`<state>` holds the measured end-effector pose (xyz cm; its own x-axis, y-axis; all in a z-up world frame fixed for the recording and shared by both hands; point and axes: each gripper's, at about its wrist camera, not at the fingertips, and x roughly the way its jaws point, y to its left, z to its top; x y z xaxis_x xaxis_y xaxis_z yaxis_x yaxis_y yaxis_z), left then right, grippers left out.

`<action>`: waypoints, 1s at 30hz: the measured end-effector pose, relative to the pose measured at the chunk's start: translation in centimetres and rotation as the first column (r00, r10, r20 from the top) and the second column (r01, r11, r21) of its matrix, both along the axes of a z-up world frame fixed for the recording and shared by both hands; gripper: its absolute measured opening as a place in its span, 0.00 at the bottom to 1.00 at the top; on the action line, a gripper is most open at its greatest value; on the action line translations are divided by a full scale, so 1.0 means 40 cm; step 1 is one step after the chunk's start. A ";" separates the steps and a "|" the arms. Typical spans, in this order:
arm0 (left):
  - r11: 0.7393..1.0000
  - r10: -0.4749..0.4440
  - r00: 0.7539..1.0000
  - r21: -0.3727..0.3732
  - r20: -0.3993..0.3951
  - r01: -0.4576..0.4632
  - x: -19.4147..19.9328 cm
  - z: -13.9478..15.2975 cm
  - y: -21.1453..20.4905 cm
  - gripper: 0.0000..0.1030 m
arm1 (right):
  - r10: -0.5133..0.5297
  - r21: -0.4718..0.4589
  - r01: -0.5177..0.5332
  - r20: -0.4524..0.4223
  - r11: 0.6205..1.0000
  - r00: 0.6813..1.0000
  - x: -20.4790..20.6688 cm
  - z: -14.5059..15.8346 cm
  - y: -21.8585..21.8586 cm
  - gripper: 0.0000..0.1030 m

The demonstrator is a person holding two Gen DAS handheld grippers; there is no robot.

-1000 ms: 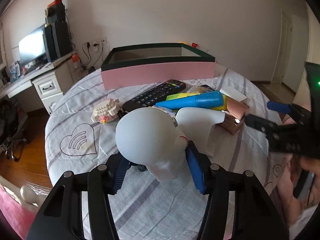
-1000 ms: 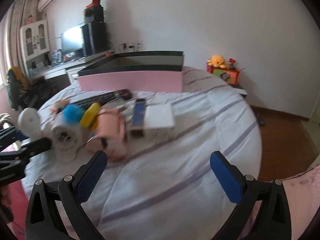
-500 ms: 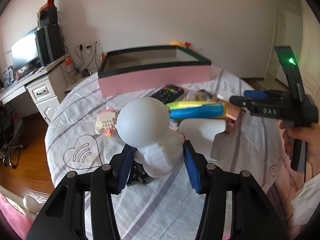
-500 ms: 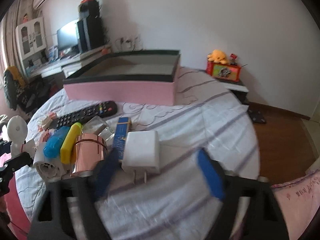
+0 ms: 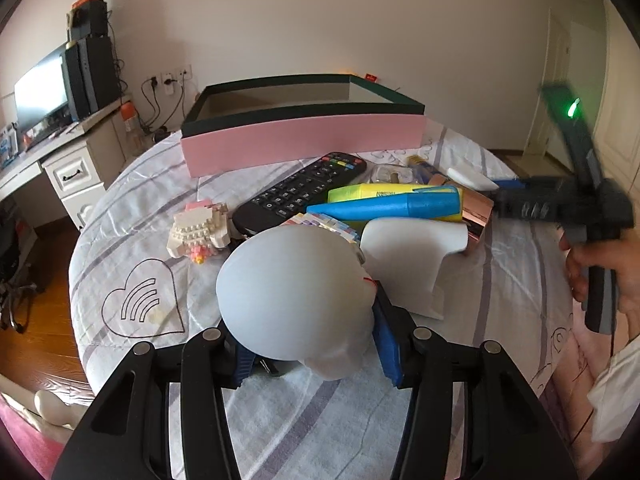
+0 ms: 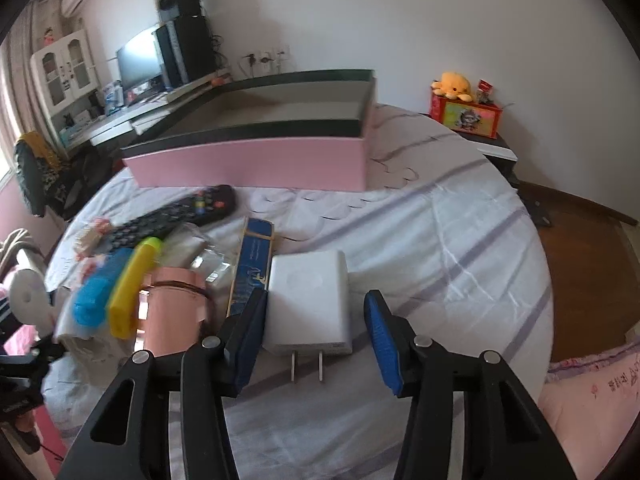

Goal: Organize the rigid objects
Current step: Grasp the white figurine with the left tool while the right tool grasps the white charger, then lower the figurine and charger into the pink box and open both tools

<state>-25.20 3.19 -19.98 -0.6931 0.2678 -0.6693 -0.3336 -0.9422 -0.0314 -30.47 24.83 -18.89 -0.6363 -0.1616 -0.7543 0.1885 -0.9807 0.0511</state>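
Observation:
My left gripper (image 5: 316,344) is shut on a white round-headed figure (image 5: 296,292), held over the near part of the bed. In the right wrist view a white plug charger (image 6: 308,296) lies flat with its prongs toward me. My right gripper (image 6: 316,340) straddles it and its jaws are closing. The left pad is at the charger's side, while a gap shows at the right pad. The pink box (image 5: 304,140) with a dark green rim stands open behind the pile. The right gripper (image 5: 560,204) shows blurred in a hand (image 5: 600,272) in the left wrist view.
On the striped bedsheet (image 6: 440,240) lie a black remote (image 5: 300,192), a blue marker (image 5: 384,206), a yellow highlighter (image 5: 380,190), a copper roll (image 6: 172,304), a slim blue box (image 6: 252,268), a white curved piece (image 5: 412,256) and a brick-built toy (image 5: 200,232). A desk (image 5: 68,168) stands left.
My right gripper has come forward over the charger and its wide jaws have narrowed around it. The left gripper keeps its hold on the white figure and has barely shifted.

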 end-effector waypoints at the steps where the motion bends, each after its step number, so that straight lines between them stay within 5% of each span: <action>1: 1.000 0.002 1.000 0.006 -0.001 -0.002 0.002 0.003 -0.004 0.49 | 0.008 0.016 -0.007 -0.032 1.000 0.999 0.009 0.002 -0.003 0.49; 3: 1.000 0.000 1.000 0.018 -0.011 0.000 0.009 0.016 -0.009 0.49 | -0.022 -0.031 0.021 -0.036 0.999 0.999 0.011 0.007 0.007 0.40; 16: 1.000 -0.003 0.993 -0.008 -0.114 0.002 -0.056 0.144 -0.024 0.49 | 0.027 -0.060 -0.033 -0.102 0.998 0.994 0.020 0.110 -0.024 0.40; 30: 0.999 -0.042 0.997 -0.003 -0.062 0.042 -0.388 0.207 0.008 0.49 | 0.118 -0.041 -0.124 -0.138 0.991 0.983 -0.167 0.204 -0.124 0.40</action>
